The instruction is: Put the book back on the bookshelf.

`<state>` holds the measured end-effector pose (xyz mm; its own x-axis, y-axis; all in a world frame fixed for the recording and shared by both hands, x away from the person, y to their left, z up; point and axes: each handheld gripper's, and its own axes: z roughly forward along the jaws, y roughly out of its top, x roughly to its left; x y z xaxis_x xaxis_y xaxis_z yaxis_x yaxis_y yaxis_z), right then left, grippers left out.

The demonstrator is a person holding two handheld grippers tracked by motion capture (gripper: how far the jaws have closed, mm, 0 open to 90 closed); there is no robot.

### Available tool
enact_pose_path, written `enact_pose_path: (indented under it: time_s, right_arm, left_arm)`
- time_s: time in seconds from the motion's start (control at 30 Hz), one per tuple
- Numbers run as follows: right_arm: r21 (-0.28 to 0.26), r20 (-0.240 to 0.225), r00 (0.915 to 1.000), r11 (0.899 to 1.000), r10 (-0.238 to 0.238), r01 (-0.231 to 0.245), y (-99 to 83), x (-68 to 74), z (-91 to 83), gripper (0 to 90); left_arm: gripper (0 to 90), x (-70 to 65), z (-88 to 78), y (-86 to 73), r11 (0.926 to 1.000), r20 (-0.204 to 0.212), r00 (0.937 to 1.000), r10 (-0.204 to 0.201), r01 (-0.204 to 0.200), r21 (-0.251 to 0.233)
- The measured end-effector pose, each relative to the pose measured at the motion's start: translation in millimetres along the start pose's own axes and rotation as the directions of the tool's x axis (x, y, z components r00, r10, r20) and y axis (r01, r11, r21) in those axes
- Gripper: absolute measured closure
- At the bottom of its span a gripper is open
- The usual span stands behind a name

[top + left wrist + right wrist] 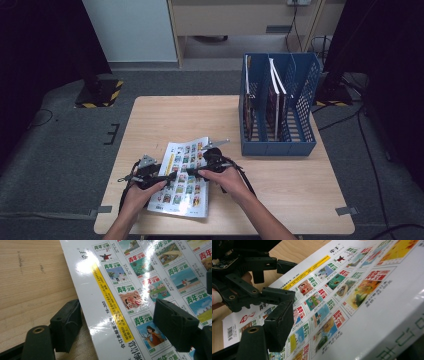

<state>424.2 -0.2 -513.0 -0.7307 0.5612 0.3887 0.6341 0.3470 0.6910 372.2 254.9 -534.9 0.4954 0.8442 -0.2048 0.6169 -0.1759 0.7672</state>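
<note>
Your left gripper point(117, 325) has its jaws spread across the long edge of the magazine point(186, 177): one pad sits on the bare table point(165, 112) just off the white margin, the other rests over the printed cover, and neither pinches yet. Your right gripper point(287, 322) stands open too; one finger point(279, 325) hangs over the small cover pictures, and I cannot tell where its partner sits.

I judge you are at the pick-up step: the magazine lies flat near your edge of the table, at about seven o'clock from the table's middle. Next you need a jaw under the edge before you close, since glossy paper flat on wood gives little to bite.

The blue file rack point(280, 145) stands at about two o'clock.

The count: one magazine on the table, two grippers, one rack with three slots, and thin books point(276, 102) standing in at least two of them.
</note>
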Motion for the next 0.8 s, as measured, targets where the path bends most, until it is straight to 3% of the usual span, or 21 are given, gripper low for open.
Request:
enact_pose_path:
  time_s: [0.13,0.2,0.23,0.53,0.8]
  right_arm:
    - [0.004,0.013,0.9998,1.000,0.018,-0.018,2.2,0.0,-1.1,36.7]
    - [0.004,0.016,0.9996,1.000,0.025,-0.026,3.1,-2.7,-2.8,47.3]
    - [0.001,0.049,0.9988,1.000,0.004,-0.005,3.1,-3.8,-4.9,54.5]
    - [0.006,0.051,0.9986,1.000,0.012,-0.012,5.9,-5.7,-5.8,54.6]
    - [0.015,0.007,0.9969,0.997,0.079,-0.079,4.6,-5.6,-0.4,36.8]
  left_arm:
    - [21.7,-0.3,0.0,0.9,1.0000,-0.002,1.0000,0.000,0.000,0.007]
    - [21.6,-0.7,0.5,2.0,1.0000,-0.005,1.0000,-0.005,0.005,0.009]
    - [21.4,-0.9,0.9,2.5,1.0000,-0.004,1.0000,-0.007,0.007,0.006]
    - [26.7,-2.7,1.9,5.6,0.9989,-0.030,0.9985,-0.046,0.046,0.001]
    - [26.3,-3.7,3.5,5.7,0.9995,-0.028,0.9991,-0.032,0.032,-0.002]
